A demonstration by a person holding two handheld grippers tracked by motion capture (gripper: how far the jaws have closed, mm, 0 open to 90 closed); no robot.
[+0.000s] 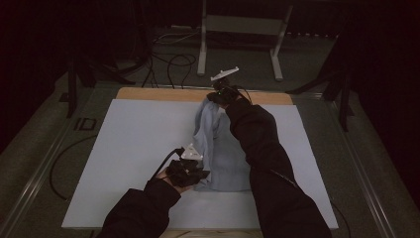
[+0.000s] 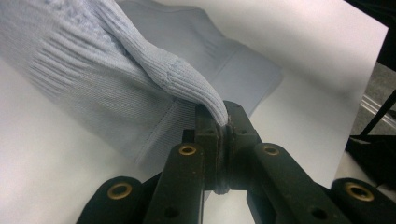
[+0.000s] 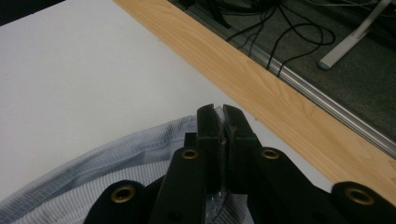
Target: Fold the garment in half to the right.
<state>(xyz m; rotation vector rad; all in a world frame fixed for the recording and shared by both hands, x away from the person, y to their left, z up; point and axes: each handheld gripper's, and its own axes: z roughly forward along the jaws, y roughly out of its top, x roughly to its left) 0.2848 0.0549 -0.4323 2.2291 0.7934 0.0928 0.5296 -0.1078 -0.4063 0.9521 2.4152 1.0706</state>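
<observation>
Pale blue ribbed knit: the sweater (image 1: 218, 153) lies bunched in a long strip across the middle of the white board (image 1: 129, 148), running from my near edge toward the far edge. In the left gripper view the knit shows a fine vertical rib at the cuff and hem bands, with a coarser texture on the body above. One sleeve end (image 2: 196, 86) is drawn up off the board into a taut, narrowing fold; the rest of the garment lies flat behind it on the board.

Left gripper (image 1: 190, 171): jaws fully closed, pinching the tip of that sleeve end. Fabric enters the seam between the two pads and is clamped there; the pull puts a ridge in the knit leading into the jaws. In the high view this gripper sits at the near end of the sweater, just above the board.

Right gripper (image 1: 223, 94): jaws fully closed as well. In the right gripper view a thin edge of the ribbed band (image 3: 140, 149) runs up into the closed pads, so I hold the sweater's far end there. That end is lifted, and the cloth hangs down from it toward the board. The gripper is at the far edge of the board, near the bare wooden strip (image 3: 261, 88) of the table top.

Both of my forearms are in dark sleeves; the right one (image 1: 267, 158) reaches over the sweater's right side.

Containers: none on the board to record.

Beyond the table, cables (image 3: 280, 32) lie on the dark floor beside a white stand foot (image 3: 345, 46).
</observation>
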